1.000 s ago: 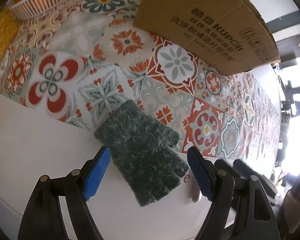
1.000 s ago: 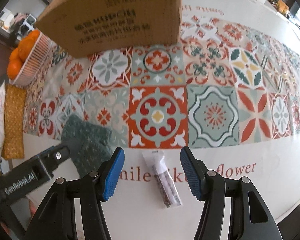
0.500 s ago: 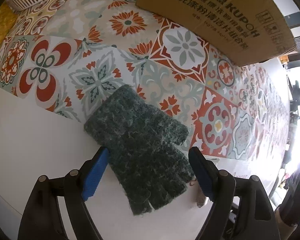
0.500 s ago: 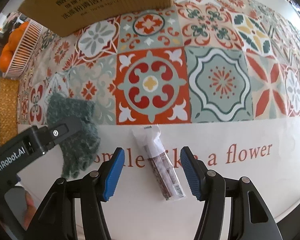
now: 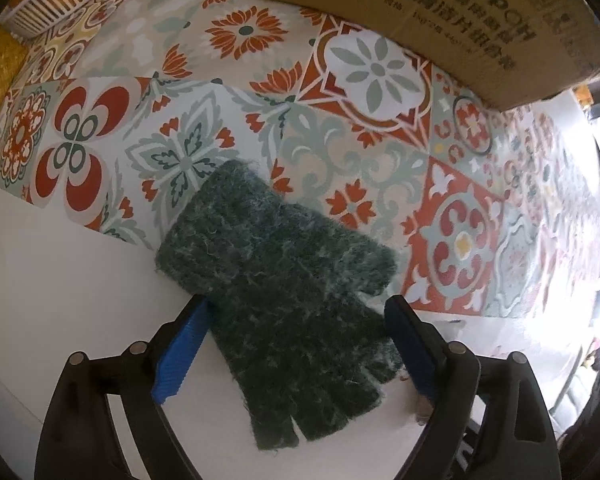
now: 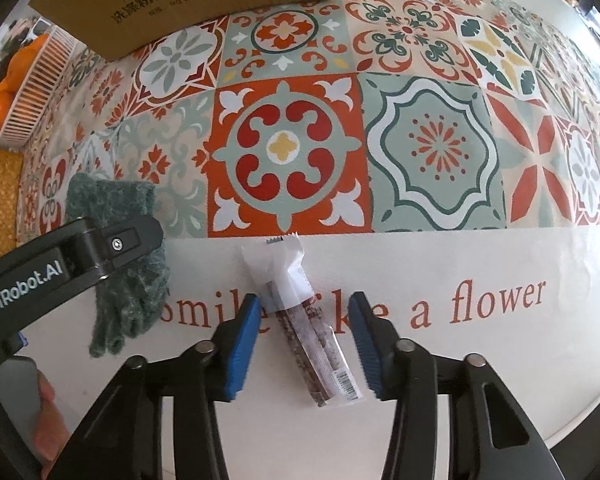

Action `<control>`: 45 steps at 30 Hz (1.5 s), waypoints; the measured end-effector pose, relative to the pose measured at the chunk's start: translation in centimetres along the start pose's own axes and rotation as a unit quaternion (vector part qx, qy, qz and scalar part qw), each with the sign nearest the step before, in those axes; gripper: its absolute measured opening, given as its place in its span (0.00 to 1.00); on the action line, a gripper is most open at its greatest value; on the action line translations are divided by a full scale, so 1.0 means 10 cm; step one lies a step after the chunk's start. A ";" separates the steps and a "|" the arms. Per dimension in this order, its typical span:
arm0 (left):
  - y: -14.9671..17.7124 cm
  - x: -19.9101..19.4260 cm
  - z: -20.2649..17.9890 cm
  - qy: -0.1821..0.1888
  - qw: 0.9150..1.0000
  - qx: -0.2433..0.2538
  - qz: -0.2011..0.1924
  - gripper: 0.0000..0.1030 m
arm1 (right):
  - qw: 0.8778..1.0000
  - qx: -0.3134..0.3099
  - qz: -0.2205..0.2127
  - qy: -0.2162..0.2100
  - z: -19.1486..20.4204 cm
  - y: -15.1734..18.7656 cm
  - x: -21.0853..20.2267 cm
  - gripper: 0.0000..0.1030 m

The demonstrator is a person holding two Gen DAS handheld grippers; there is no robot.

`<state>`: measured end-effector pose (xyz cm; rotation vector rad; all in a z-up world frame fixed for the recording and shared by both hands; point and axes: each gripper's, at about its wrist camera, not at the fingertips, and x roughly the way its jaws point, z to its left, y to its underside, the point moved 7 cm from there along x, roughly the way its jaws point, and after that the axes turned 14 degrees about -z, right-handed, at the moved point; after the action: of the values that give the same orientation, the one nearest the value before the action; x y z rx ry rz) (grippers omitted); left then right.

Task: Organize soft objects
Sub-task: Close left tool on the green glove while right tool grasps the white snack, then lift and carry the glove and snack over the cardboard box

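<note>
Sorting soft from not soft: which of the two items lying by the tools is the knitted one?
The dark green glove, fuzzy, between the left tool's open pads. The other, under the right tool, is a slim plastic snack packet.

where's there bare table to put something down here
Free: the tiled stretch right of the cardboard box and the white strip past the "flower" lettering. Crowded: the near edge, where the glove and snack packet lie between the tools.

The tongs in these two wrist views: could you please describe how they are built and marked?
Both the left tongs and the right tongs are matte black plastic frames with silver rivets at the pivots. Each finger carries a ribbed blue pad. Seen from the right wrist view, the left tongs' black body bears white "GenRobot.AI" lettering. No cables show.
</note>
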<state>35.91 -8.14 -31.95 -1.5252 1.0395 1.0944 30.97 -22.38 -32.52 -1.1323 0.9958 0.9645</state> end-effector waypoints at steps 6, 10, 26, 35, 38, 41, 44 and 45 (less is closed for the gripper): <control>0.04 0.20 -0.05 -0.009 0.999 0.037 0.004 0.90 | 1.000 -0.012 -0.018 0.010 -0.03 0.06 0.01 0.36; 0.03 0.24 -0.09 -0.006 0.999 0.049 -0.006 0.80 | 0.999 -0.018 -0.031 0.009 0.01 0.13 0.00 0.28; 0.13 0.03 -0.14 0.067 0.988 0.131 -0.045 0.35 | 0.996 -0.019 -0.076 -0.032 0.07 0.07 -0.28 0.26; 0.23 -0.19 -0.06 0.085 0.984 0.144 -0.058 0.35 | 0.994 -0.023 -0.092 -0.046 0.11 0.01 -0.44 0.25; 0.19 -0.31 -0.06 0.085 0.982 0.150 -0.074 0.35 | 0.993 -0.024 -0.102 -0.048 0.19 -0.04 -0.48 0.21; 0.15 -0.40 -0.07 0.086 0.980 0.157 -0.090 0.35 | 0.992 -0.027 -0.115 -0.053 0.24 -0.10 -0.54 0.18; 0.09 -0.45 -0.04 0.083 0.978 0.160 -0.102 0.35 | 0.990 -0.031 -0.125 -0.054 0.26 -0.15 -0.54 0.17; 0.10 -0.45 -0.03 0.081 0.978 0.161 -0.104 0.35 | 0.990 -0.028 -0.127 -0.055 0.26 -0.16 -0.53 0.17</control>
<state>33.97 -8.09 -27.77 -1.4358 1.0809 0.6296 31.38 -20.61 -26.68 -1.2079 0.7199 0.8430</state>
